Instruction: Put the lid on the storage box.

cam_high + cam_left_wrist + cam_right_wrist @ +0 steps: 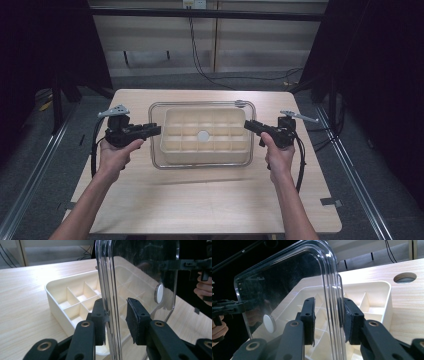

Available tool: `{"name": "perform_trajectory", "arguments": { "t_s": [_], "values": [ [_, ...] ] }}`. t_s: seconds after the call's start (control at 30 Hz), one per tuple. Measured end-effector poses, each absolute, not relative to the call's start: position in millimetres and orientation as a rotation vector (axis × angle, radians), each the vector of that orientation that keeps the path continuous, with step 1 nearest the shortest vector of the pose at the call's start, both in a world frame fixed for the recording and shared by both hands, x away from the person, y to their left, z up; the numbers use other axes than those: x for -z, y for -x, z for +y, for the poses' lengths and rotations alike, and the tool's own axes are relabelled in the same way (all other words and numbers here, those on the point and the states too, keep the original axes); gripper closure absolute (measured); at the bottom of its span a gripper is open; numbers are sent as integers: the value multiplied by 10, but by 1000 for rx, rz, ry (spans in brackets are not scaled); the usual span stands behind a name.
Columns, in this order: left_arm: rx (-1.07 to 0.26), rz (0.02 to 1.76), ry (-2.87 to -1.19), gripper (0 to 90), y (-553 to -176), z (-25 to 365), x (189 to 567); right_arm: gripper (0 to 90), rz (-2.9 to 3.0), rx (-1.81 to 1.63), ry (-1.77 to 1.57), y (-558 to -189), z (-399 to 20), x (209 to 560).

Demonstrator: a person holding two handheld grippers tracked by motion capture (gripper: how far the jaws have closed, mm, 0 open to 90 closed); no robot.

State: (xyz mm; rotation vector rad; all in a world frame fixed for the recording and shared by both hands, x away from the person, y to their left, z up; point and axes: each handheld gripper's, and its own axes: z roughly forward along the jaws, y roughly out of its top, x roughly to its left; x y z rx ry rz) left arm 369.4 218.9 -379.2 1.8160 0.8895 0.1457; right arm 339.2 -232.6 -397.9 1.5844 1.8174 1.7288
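A clear plastic lid (200, 103) with a white round disc (203, 135) at its centre hangs level just above a cream box (172, 145) that is divided into several compartments. My left gripper (158, 130) is shut on the lid's left rim (110, 290). My right gripper (247, 125) is shut on the lid's right rim (332, 290). In the left gripper view the jaws (115, 315) clamp the lid's edge, with the box (65, 297) below and the disc (158, 293) beyond. In the right gripper view the jaws (327, 315) pinch the rim above the box (372, 300).
The box sits in the middle of a light wooden table (200, 200), which has a round hole (405, 277) near one side. Cables (200, 60) run over the floor behind the table. Dark curtains stand at both sides and metal rails (360, 185) flank the table.
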Motion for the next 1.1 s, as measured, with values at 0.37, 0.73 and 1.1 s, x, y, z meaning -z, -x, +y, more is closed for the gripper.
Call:
{"name": "perform_trajectory", "arguments": {
  "t_s": [0.37,0.73,1.1],
  "values": [
    [-144,908,-1814,691,-3852,2137,3775,658,1802,-1717,-1614,-3542,-2349,3984],
    [-164,929,-1799,683,-4016,2105,3744,662,1804,-1696,-1623,-3653,-2362,3922],
    [-143,968,-1781,667,-4143,2076,3756,672,1806,-1668,-1633,-3733,-2361,3863]
  ]
}}
